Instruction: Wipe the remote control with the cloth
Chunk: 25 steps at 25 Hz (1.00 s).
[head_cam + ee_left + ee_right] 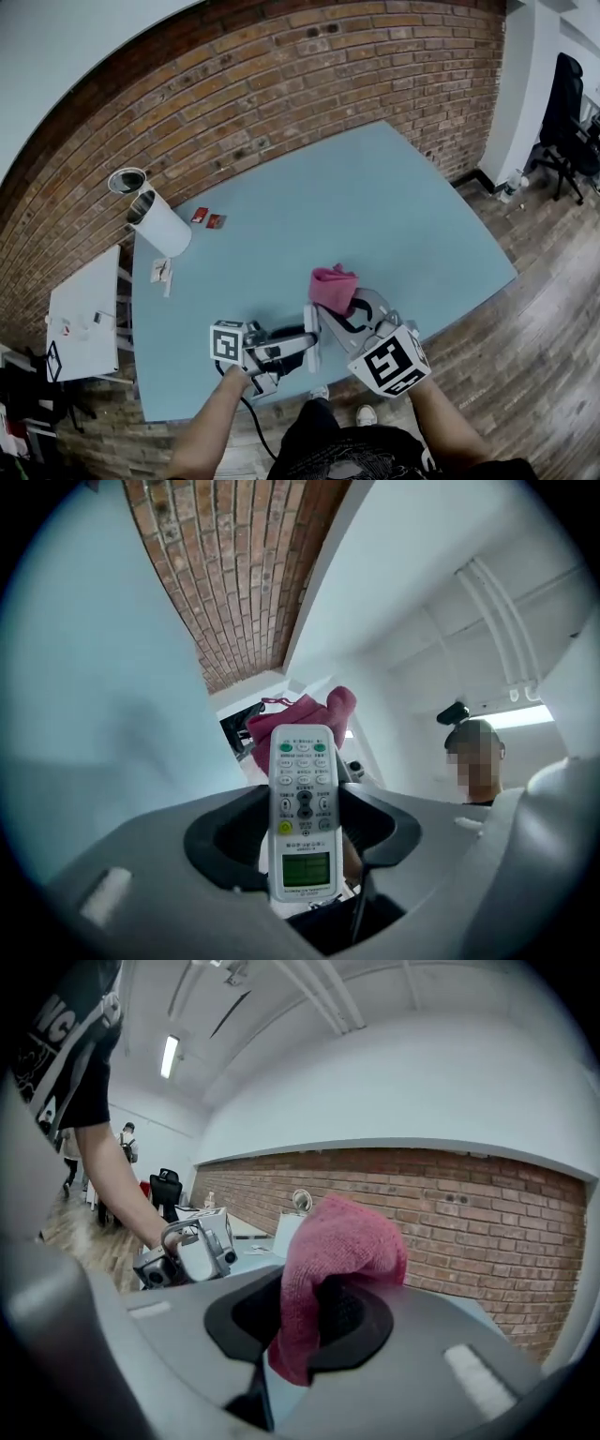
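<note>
Above the near table (394, 206) edge: left gripper (305, 342) clenched on remote control (302, 808) at its screen end, buttons exposed. Right gripper (349, 314) pinches bunched pink cloth (333, 1251) just beside, presumably as a wiping pad.

Brick wall (309, 84), wooden floor (553, 309)

Items counted, head view unless noted.
- remote control (302, 808): 1 pc.
- cloth (333, 286), pink: 1 pc.
- Grippers: 2 recorded, left gripper (302, 345) and right gripper (349, 314).
- marker cubes (228, 341): 2, one per gripper.
- Tables: 2 noted, blue table (375, 216) and white side table (84, 309).
- On blue table were logged: white cylinder (157, 220) ×1, small red items (199, 215) ×2, small white card (162, 272) ×1.
- office chair (567, 112), blk: 1, far right.
- shoes (366, 414): 2, bottom edge.
</note>
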### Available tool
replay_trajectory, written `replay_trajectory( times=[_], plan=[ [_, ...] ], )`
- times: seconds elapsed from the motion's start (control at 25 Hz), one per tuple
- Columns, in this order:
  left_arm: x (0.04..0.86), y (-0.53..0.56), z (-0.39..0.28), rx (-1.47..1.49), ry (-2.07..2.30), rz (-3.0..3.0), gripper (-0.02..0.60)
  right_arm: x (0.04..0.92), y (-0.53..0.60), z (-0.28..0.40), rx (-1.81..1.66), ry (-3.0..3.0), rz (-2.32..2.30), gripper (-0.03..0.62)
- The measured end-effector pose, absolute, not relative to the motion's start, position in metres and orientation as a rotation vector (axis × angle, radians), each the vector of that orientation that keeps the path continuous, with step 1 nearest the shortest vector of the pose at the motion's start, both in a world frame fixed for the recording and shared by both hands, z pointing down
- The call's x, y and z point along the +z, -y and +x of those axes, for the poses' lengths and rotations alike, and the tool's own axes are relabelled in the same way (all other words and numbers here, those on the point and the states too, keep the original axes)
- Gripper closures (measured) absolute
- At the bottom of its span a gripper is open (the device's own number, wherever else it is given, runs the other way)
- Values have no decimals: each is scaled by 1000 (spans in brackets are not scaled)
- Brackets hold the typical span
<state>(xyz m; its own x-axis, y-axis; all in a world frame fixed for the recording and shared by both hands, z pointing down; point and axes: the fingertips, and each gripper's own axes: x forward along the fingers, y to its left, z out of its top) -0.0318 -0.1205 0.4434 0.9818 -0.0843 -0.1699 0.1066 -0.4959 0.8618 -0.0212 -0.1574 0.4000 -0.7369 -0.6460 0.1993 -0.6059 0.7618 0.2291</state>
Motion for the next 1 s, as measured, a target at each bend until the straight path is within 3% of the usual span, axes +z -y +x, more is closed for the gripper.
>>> replay_trajectory(
  times=[1.0],
  plan=[
    [421, 170, -71, -694, 251, 1941, 347, 392, 138, -47, -191, 2749, 909, 533]
  ],
)
